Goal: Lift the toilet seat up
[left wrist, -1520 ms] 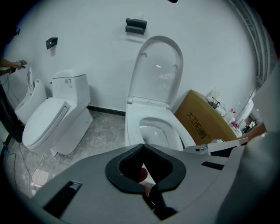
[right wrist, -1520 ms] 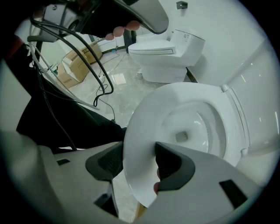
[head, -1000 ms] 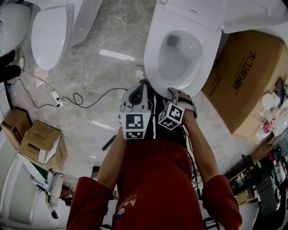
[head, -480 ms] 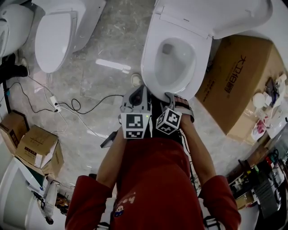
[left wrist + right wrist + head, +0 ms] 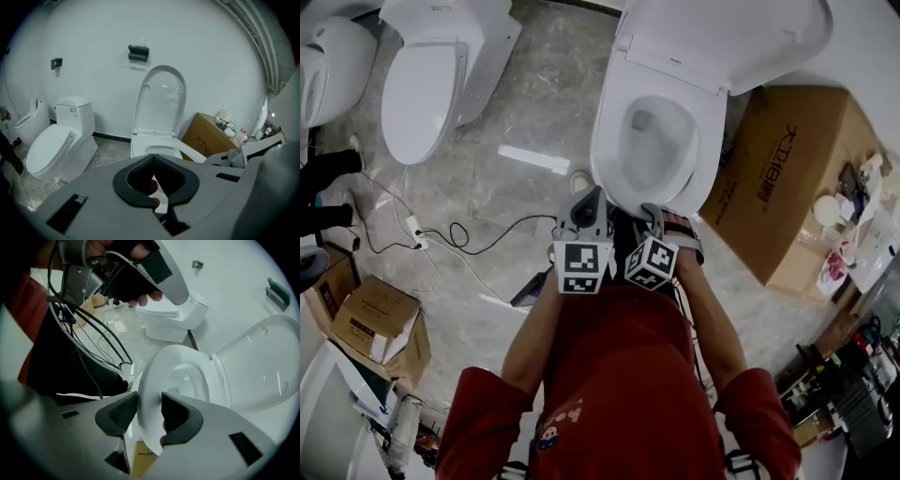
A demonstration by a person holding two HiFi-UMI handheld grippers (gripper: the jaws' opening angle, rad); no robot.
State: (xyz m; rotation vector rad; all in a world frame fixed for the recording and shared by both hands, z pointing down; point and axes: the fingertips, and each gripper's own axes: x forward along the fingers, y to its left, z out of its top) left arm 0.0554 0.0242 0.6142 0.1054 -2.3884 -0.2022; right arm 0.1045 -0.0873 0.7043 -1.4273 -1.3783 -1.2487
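Our right tongs [image 5: 144,413] point steeply down over the near end of the open toilet, and their jaws are closing on the front rim of the toilet seat [image 5: 154,376]. The white rim fills the gap, and both dark pads lie against it, one on each face. From that grip the seat runs away from the tongs, ringing the bowl [image 5: 656,150], to its hinge. There the lid [image 5: 267,366] stands raised against the wall. The front of the seat appears to sit slightly off the bowl, though we cannot say so firmly. Our left tongs [image 5: 152,158] hang just beside the right pair, on their left, the two marker cubes almost touching in the head view. Their jaws are clenched, the curved pads meeting at the far tips and clamping nothing. Only a fingertip and a strip of white show through the loop the pads form. Well off to the left of the left tongs stands a second toilet [image 5: 51,150] with its lid down. A cable [image 5: 459,234] trails over the stone floor between it and us. To the right of the right tongs, close beside the open toilet, lies a cardboard box [image 5: 787,178].
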